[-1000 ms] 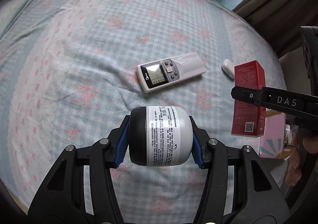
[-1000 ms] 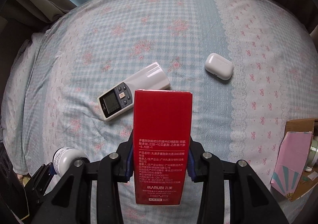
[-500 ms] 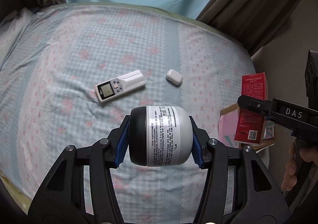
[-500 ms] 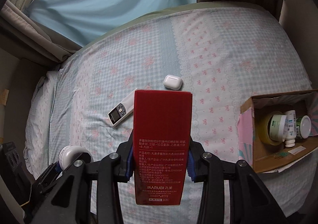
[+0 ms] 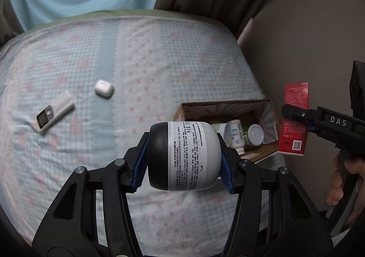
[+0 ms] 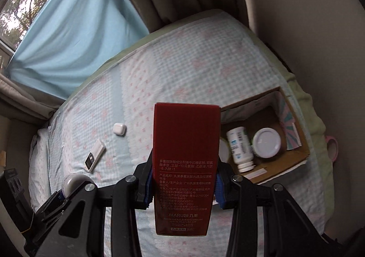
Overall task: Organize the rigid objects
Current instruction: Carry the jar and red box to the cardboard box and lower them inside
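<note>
The left gripper pinches a white jar between its blue ribbed fingers, and the right gripper pinches a red carton the same way; both holds are the same as half a second ago. What differs is the view: both cameras have pulled back and swung toward 3 o'clock, so the cardboard box, then half hidden at the edge of the left view, now lies open just behind the jar at 2 o'clock. The remote control and the earbud case have slid toward 9 and 10 o'clock in the left view and look smaller.

The jar lies on its side, long axis running 9 to 3 o'clock, with its glossy black cap at 9 and its rounded white base at 3; a printed label wraps the smooth barrel. The carton stands upright, long axis 12 to 6 o'clock, a flat-faced rectangular pack of shiny red card with pale print and the word MARUBI near its lower end. In the left view it hangs at 3 o'clock, just beyond the box's near corner.

The box is plain brown card with one pink patterned wall, and holds a white pill bottle lying down beside a round white lid. It rests on the bed, whose soft sheet is pale blue check with pink flowers. Blue and brown curtains hang behind.
</note>
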`<state>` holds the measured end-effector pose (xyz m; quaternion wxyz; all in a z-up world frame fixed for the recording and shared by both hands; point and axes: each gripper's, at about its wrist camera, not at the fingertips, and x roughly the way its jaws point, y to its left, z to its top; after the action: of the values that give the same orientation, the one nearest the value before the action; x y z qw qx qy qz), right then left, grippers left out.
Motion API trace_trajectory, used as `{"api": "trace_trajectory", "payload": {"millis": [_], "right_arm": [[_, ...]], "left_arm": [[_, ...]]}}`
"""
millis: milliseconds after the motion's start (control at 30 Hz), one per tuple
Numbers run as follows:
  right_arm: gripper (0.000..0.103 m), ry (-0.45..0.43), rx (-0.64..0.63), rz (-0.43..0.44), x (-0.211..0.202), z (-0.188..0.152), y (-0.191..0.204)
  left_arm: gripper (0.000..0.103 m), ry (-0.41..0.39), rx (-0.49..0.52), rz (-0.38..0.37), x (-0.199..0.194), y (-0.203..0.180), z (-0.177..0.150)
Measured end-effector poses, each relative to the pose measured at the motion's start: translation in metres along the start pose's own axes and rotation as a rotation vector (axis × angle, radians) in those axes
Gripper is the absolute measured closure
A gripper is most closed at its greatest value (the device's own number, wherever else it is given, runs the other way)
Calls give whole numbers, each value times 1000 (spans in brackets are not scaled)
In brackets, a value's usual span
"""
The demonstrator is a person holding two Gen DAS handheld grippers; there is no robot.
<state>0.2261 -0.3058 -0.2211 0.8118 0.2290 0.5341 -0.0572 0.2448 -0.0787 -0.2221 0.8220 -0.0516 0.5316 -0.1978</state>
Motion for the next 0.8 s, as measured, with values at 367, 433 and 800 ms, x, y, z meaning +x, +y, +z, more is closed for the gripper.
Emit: {"api": "trace_trajectory", "payload": {"millis": [367,433,800], "right_arm": [[65,47,121,-40,30,20,-123],[65,67,97,-64,41,24,-136],[65,128,-92,-148,103,42,-174]], "left_arm": [[53,155,201,21,98,-95,-16],[53,186,234,38,115,-100,-21],[53,275,383,155,179,-97,-37]]}}
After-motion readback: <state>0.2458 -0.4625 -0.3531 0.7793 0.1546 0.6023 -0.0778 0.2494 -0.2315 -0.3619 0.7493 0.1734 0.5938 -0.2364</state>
